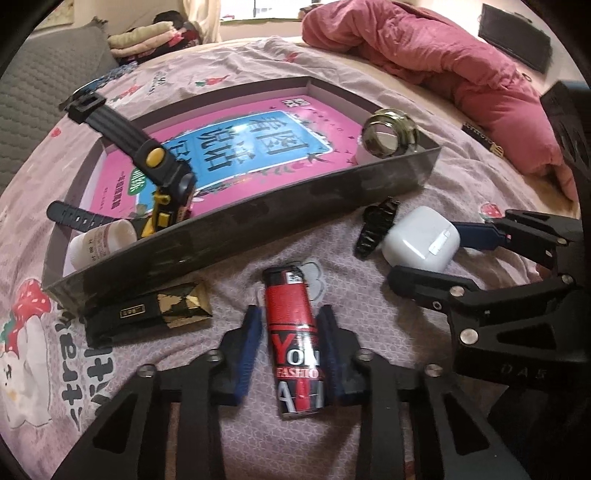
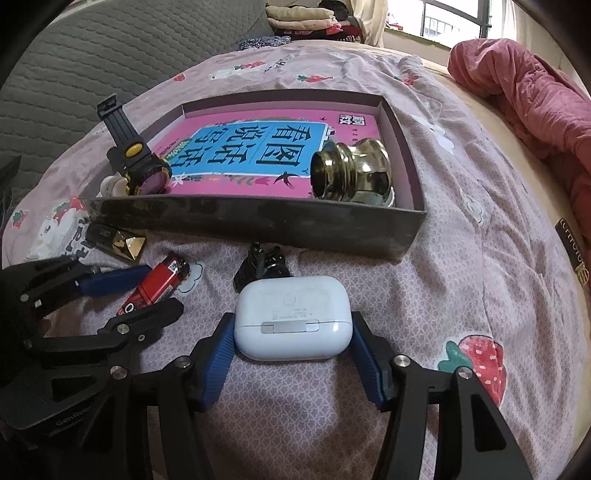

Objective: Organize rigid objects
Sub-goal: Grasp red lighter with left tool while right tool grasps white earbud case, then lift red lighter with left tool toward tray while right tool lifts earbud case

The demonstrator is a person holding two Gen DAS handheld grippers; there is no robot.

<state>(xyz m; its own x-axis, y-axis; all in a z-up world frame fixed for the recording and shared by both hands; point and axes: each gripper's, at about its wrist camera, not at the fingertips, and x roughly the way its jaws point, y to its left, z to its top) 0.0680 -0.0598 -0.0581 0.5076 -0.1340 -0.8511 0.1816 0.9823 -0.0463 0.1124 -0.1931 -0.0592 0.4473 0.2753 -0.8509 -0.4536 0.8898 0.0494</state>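
A red and black lighter (image 1: pixel 291 332) lies on the pink bedsheet with my left gripper (image 1: pixel 290 314) shut on it, a blue pad against each side. To its right, my right gripper (image 2: pixel 291 321) is shut on a white earbud case (image 2: pixel 291 317), which rests on the sheet. Just beyond the case lies a black hair clip (image 2: pixel 262 266). A black and gold box (image 1: pixel 155 314) sits left of the lighter. Behind them the dark cardboard box (image 1: pixel 258 229) holds a pink book, a black and yellow watch (image 1: pixel 155 158), a brass knob (image 1: pixel 388 136) and a white bottle (image 1: pixel 99 240).
A red quilt (image 1: pixel 443 48) is bunched at the far right of the bed. Grey quilted upholstery (image 2: pixel 92 55) runs along the far left, with folded clothes (image 2: pixel 306 14) behind. A black and gold tag (image 1: pixel 484 140) lies near the quilt.
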